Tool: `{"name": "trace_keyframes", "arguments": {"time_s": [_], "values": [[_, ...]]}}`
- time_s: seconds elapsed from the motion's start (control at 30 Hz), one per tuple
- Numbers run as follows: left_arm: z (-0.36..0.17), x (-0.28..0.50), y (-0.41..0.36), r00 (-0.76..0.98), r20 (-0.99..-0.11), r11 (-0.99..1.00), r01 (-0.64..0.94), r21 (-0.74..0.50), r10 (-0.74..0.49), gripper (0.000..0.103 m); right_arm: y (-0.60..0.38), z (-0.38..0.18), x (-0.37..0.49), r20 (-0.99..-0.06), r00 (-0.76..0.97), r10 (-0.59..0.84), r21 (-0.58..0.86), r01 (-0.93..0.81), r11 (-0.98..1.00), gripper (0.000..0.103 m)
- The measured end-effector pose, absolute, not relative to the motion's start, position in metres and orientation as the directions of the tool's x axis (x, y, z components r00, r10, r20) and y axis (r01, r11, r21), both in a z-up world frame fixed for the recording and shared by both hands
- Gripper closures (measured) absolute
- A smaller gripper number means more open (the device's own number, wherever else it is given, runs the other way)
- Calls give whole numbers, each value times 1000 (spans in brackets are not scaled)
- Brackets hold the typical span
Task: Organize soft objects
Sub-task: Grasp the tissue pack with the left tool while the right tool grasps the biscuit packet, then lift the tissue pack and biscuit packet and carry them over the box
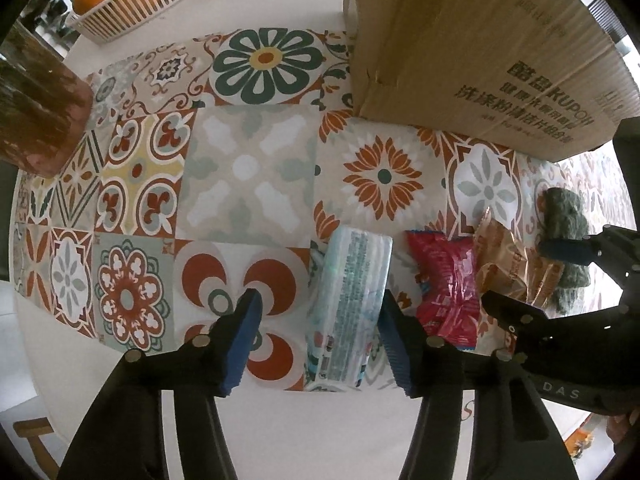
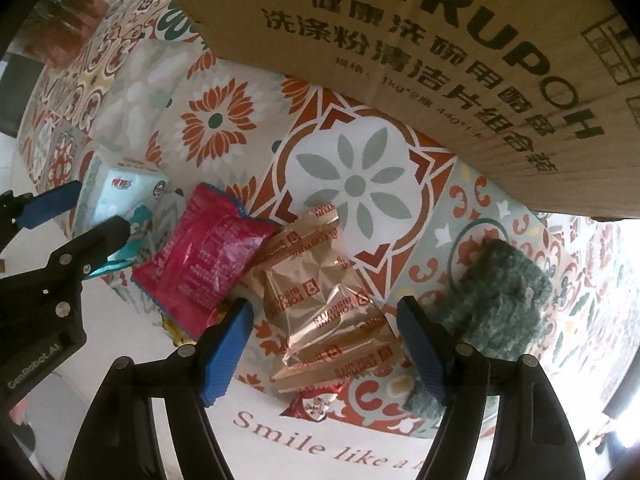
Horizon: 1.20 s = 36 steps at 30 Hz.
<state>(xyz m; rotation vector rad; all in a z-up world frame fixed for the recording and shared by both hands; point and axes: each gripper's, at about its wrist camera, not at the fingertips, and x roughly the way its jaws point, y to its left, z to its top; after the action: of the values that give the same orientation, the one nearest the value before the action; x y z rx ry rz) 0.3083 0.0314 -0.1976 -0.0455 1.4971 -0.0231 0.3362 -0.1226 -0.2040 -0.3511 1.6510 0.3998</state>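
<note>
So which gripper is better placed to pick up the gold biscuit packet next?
Right. The right gripper is open with the gold biscuit packet lying between its fingers. The left gripper is open around the tissue pack, with the red snack packet between it and the biscuits.

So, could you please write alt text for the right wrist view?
The open right gripper straddles a gold biscuit packet on a patterned tablecloth, with a red snack packet to its left, a green scrubbing pad to its right, and a cardboard box behind.
</note>
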Motion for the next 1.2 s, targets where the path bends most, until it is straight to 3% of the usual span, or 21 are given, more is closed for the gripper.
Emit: {"name": "trace_keyframes", "arguments": {"time_s": [0.3, 0.47, 0.87, 1.2], "values": [[-207, 311, 27, 56, -996, 998, -11, -70, -69, 74, -125, -221, 330, -993, -100, 64, 100, -415, 904, 45], [-207, 309, 23, 59, -996, 998, 7, -63, -63, 76, -132, -221, 322, -992, -82, 97, 121, -394, 911, 55], [-174, 291, 15, 135, -990, 999, 37, -22, -27, 76, -154, -191, 302, -994, 21, 107, 95, -304, 948, 55], [-135, 282, 1, 214, -975, 996, 73, -45, -59, 77, -177, -127, 298, -975, 166, 147, 100, -260, 960, 55]]}}
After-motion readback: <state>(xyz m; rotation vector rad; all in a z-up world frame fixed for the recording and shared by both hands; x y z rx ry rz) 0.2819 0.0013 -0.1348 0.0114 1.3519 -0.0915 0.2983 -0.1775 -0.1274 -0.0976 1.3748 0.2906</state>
